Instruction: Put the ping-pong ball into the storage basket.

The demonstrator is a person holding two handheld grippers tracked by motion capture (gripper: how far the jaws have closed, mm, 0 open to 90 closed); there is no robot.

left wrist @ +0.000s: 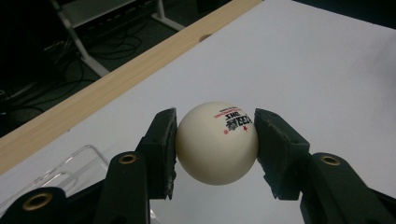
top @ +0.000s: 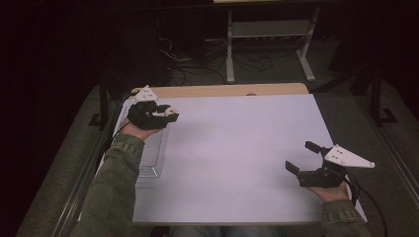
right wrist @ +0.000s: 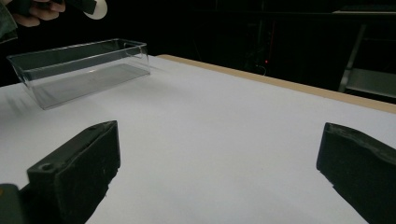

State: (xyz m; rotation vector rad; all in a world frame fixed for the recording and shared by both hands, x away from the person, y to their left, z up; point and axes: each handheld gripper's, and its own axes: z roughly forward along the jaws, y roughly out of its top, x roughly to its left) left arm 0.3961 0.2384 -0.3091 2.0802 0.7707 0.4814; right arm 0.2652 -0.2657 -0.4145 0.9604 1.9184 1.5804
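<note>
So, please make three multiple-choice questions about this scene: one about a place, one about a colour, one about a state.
1. Where is the clear tray?
A. at the table's left side
B. at the table's right edge
C. on the floor

2. What colour is the ball?
A. orange
B. white
C. green

3. How are the right gripper jaws?
A. shut on the ball
B. shut on nothing
C. open

Key: 1 A, the high view shows it under the left gripper. 2 B, white with red and black print. 3 C, a wide gap with bare table between.
</note>
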